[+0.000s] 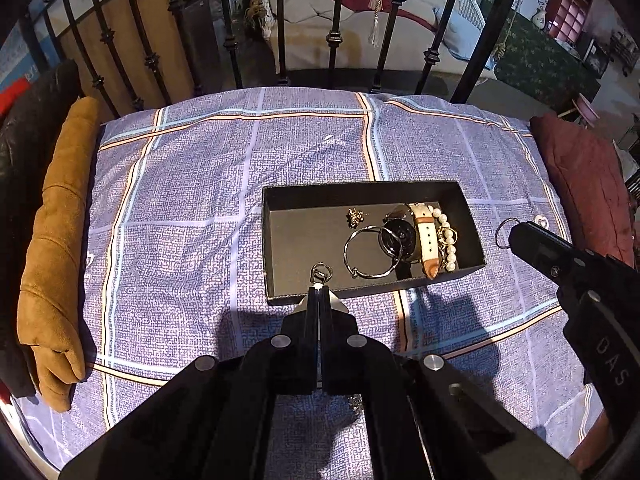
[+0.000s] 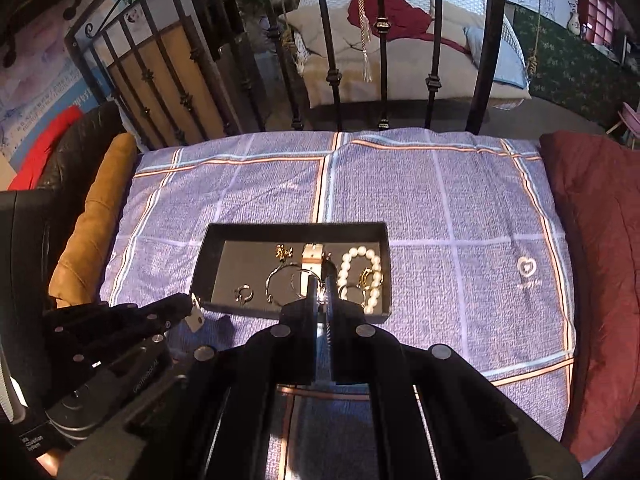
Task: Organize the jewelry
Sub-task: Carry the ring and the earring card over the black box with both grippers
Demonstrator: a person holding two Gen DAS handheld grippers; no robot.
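1. Just ahead of my left claw (image 1: 319,289), jaws clamped on a small ring (image 1: 321,270), sits the black tray (image 1: 276,240) of jewelry.
2. My right claw (image 2: 322,300) pinches a thin hoop (image 1: 506,233), beside the tray's right wall.

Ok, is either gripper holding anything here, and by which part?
The right gripper pinches a thin silver hoop by its rim. The left gripper is shut on nothing; the small ring beyond its tips lies in the box.
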